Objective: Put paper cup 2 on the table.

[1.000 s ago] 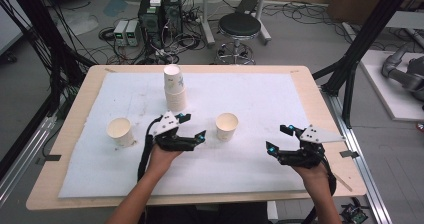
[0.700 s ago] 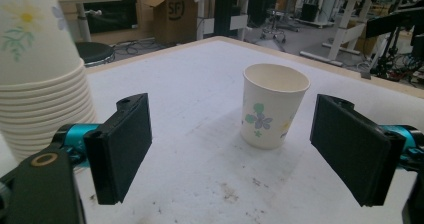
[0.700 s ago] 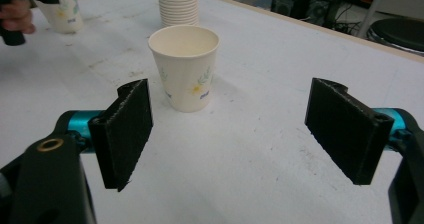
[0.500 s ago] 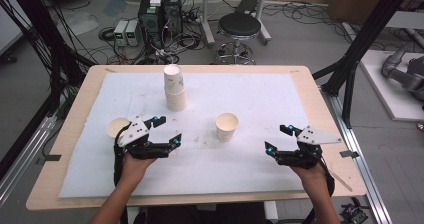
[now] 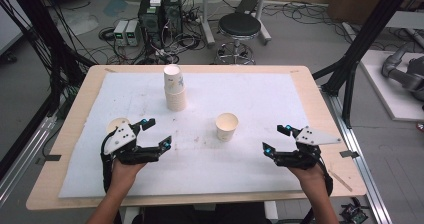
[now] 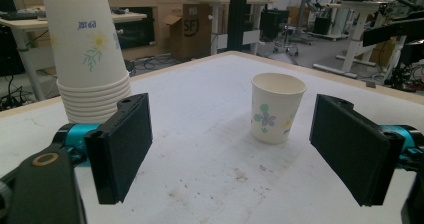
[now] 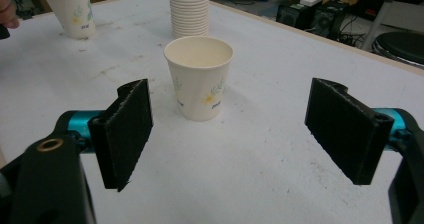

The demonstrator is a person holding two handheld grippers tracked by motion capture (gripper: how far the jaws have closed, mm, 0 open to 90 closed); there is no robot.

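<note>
A tall stack of flowered paper cups [image 5: 174,89] stands upside down at mid-table. One single cup [image 5: 227,126] stands upright to its right and nearer me. Another cup [image 5: 116,123] sits at the left, partly hidden behind my left gripper [image 5: 157,133], which is open and empty. My right gripper [image 5: 275,138] rests open and empty at the near right. In the left gripper view the open left gripper [image 6: 235,154] faces the stack [image 6: 92,59] and the single cup [image 6: 277,106]. In the right gripper view the open right gripper [image 7: 235,134] frames the single cup [image 7: 200,76].
A white mat [image 5: 260,91] covers the wooden table [image 5: 320,99]. Beyond the far edge are a stool [image 5: 240,26], computer boxes [image 5: 160,14] and cables on the floor. The right gripper view also shows the stack [image 7: 189,9], the far cup [image 7: 72,9] and a hand [image 7: 6,9].
My left gripper has moved left, away from the table's middle, and now sits in front of the left cup. The right gripper and all cups have stayed put.
</note>
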